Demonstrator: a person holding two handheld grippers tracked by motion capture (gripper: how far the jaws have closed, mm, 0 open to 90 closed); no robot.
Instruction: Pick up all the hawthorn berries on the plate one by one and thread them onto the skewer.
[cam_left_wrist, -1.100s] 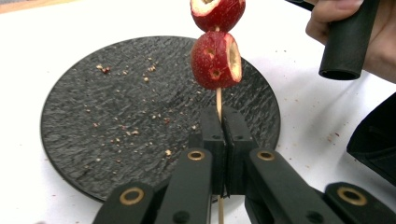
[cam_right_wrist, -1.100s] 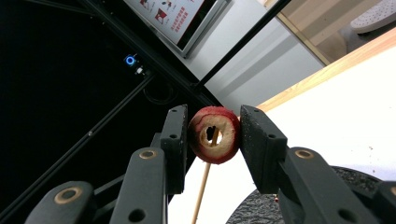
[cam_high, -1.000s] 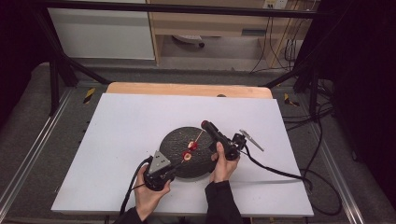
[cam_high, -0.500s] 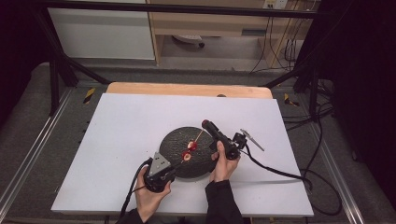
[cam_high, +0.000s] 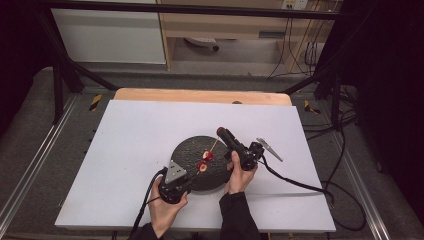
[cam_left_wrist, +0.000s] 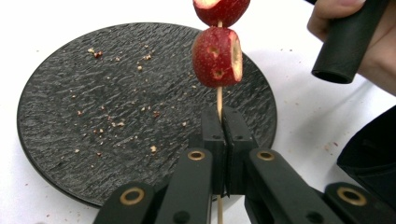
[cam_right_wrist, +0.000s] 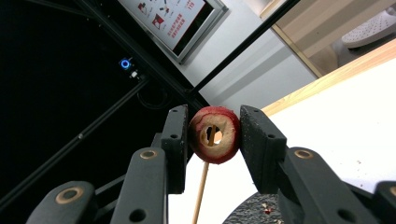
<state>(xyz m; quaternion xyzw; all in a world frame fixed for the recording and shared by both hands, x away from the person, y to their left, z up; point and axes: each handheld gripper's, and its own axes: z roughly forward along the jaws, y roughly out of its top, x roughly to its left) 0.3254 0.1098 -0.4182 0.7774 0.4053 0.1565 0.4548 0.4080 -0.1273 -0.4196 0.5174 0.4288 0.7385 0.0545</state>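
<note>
A thin wooden skewer (cam_left_wrist: 219, 100) carries two red fruit slices (cam_left_wrist: 217, 57) over a round black plate (cam_left_wrist: 93, 93). My left gripper (cam_left_wrist: 223, 116) is shut on the skewer's lower end; it sits at the plate's near edge (cam_high: 192, 173) in the high view. The skewer (cam_high: 212, 148) slants up and right to my right gripper (cam_high: 221, 133). In the right gripper view that gripper (cam_right_wrist: 214, 126) is shut on a red fruit ring (cam_right_wrist: 201, 140), and the skewer tip (cam_right_wrist: 201, 186) stands in the ring's hole.
Crumbs lie scattered on the plate (cam_high: 192, 147). It rests on a white board (cam_high: 125, 150) over a wooden table (cam_high: 200, 95). The right gripper's cable (cam_high: 300, 185) trails off to the right. Dark frame posts and floor cables surround the table.
</note>
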